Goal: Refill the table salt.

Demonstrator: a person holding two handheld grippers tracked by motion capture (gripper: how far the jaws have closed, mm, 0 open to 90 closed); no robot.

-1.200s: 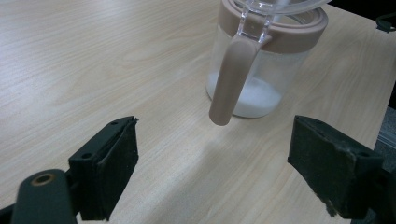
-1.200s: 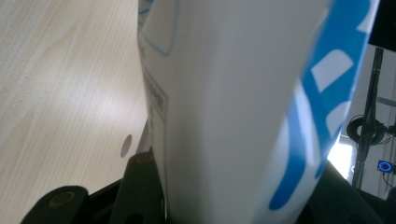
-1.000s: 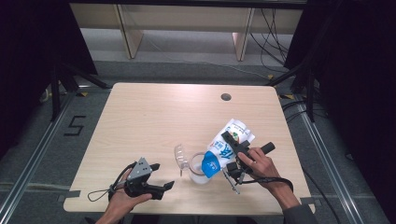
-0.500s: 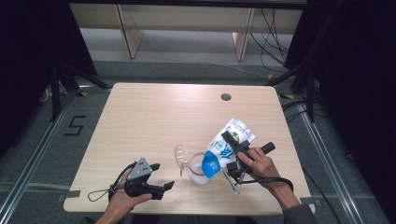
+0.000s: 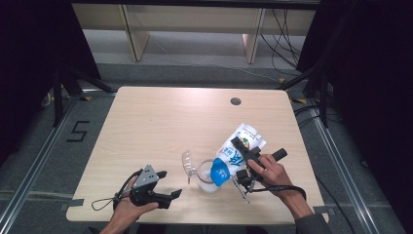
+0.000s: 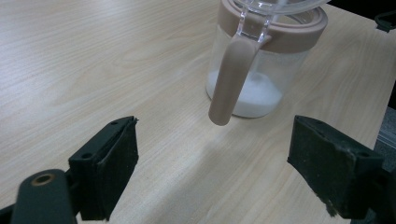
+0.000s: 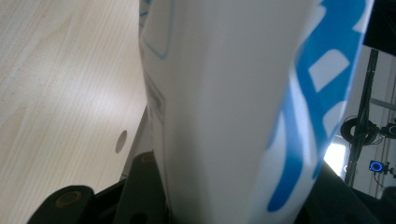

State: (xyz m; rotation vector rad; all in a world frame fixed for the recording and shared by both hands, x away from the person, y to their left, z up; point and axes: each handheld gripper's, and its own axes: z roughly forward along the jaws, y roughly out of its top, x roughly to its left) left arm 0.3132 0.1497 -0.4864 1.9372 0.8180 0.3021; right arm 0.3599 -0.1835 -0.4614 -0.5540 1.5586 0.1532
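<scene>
A white and blue pouch [image 5: 239,148] is tilted with its blue end [image 5: 220,171] down over the mouth of a clear jar [image 5: 207,180]. My right gripper [image 5: 243,163] is shut on the pouch, one jaw across each side; in the right gripper view the pouch [image 7: 233,107] fills the gap between the jaws. The jar [image 6: 254,70] has a tan rim and handle [image 6: 231,81], a clear lid [image 5: 187,163] flipped open to the left, and white powder [image 6: 254,95] at its bottom. My left gripper [image 5: 168,184] rests open on the table left of the jar, jaws wide [image 6: 219,158] and nothing between them.
The light wooden table [image 5: 160,122] has a round cable hole [image 5: 235,101] near its far edge. Dark frames and cables stand around the table, and shelving lies beyond its far side.
</scene>
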